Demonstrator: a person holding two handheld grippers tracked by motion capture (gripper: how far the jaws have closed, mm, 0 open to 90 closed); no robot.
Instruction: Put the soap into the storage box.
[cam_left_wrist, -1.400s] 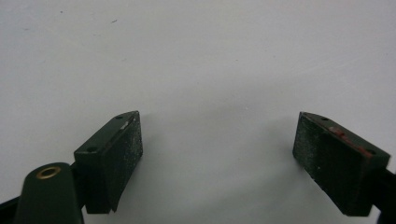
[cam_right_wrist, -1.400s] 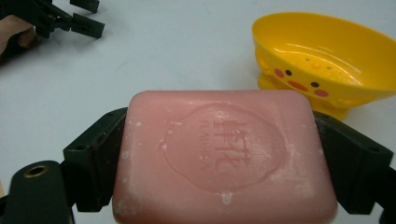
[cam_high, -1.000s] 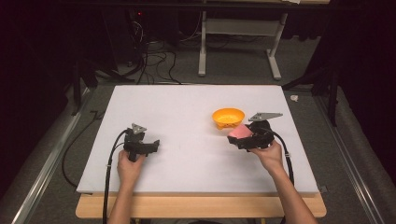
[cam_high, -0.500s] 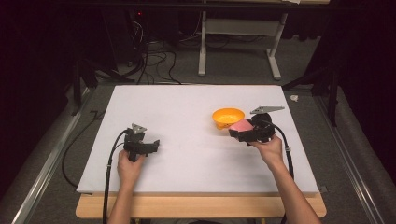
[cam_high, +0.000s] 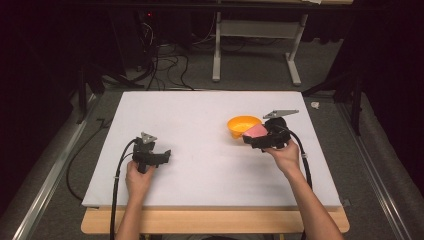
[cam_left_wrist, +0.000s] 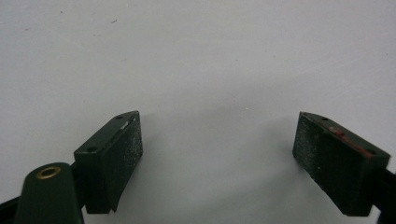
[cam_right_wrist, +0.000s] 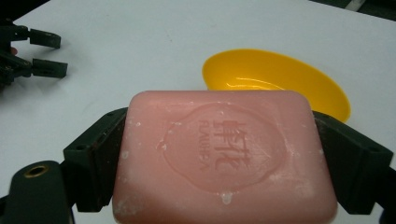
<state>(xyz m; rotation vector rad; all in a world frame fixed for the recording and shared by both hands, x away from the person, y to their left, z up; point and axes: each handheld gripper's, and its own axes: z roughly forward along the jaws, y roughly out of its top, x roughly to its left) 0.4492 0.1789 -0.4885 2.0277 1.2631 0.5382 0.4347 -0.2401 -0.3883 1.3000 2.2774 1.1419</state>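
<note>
1. Right gripper (cam_high: 256, 141): jaws closed on a pink bar of soap (cam_right_wrist: 224, 161), one jaw against each short end. The bar sits flat between them, stamped face up toward the camera, and spans the whole gap.
2. In the high view the soap (cam_high: 255, 131) shows as a pink patch at the front of the right gripper, just beside the near rim of the orange bowl (cam_high: 242, 125). Can't tell whether it touches the rim.
3. Right gripper view: the yellow-orange bowl (cam_right_wrist: 280, 79) lies just beyond the far edge of the soap, a bit to the right; the inside that shows looks bare and glossy. The soap overlaps the bowl's near rim in this view.
4. The right hand (cam_high: 285, 156) grips the tool from behind, on the right side of the white table (cam_high: 200, 120).
5. Left gripper (cam_high: 165, 156): jaws wide apart with only bare table between the pads, nothing held. It is low over the table, left of centre, held by the left hand (cam_high: 137, 177).
6. The two grippers are well apart. The left one (cam_right_wrist: 39, 51) shows at the top-left corner of the right gripper view, jaws apart.
7. Cables trail from both grippers back toward the near table edge.
</note>
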